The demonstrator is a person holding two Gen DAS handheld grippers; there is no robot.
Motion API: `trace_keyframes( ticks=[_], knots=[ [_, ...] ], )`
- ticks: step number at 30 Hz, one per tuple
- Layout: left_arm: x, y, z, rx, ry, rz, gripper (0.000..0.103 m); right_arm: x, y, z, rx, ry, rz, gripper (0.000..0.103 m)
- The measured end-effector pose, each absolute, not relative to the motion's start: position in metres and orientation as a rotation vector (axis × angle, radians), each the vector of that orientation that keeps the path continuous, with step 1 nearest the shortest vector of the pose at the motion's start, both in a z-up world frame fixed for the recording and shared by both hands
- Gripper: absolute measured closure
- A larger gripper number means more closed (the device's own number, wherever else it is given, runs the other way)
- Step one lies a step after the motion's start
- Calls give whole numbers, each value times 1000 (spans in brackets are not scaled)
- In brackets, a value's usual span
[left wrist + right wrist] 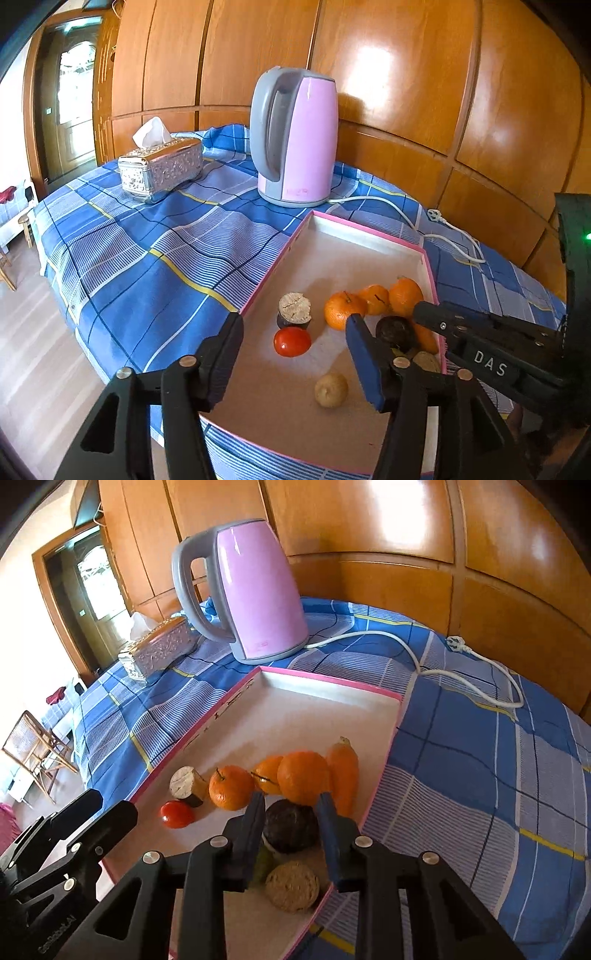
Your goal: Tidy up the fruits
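Note:
A pink-rimmed white tray [332, 236] [295, 681] holds the fruit. Three oranges [341, 308] [231, 786] cluster at its right side beside an orange carrot-like piece [343, 771]. A red tomato [291, 341] [176, 813], a cut brown fruit [294, 310] [186, 782], a small tan fruit [331, 389] and a round tan fruit [292, 886] also lie inside. My right gripper [291, 801] [417, 314] has its jaws around a dark purple fruit [291, 829] [395, 332], pads touching its sides. My left gripper [295, 328] [110, 808] is open and empty above the tomato.
A pink electric kettle [295, 136] [255, 590] stands behind the tray, its white cord and plug [436, 216] [458, 642] trailing right. A silver tissue box [160, 168] [159, 648] sits at the back left. A blue checked cloth [147, 258] covers the table; wood panels behind.

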State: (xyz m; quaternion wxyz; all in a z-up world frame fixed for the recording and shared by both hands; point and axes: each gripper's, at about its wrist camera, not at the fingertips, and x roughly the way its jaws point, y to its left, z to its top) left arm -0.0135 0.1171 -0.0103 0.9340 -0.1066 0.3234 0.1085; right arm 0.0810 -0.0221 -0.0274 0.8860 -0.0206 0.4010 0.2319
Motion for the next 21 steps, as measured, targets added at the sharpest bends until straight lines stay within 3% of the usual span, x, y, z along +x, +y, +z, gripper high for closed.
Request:
trace_keyframes(
  ticks=[10,21],
  knots=[
    [-28,108,-8,-198,651,210,36,41,-41,-22,-16,777,381,66],
    [-37,99,-3,-185,632,202,30,18,-56,-23,0,758,297,65]
  ],
)
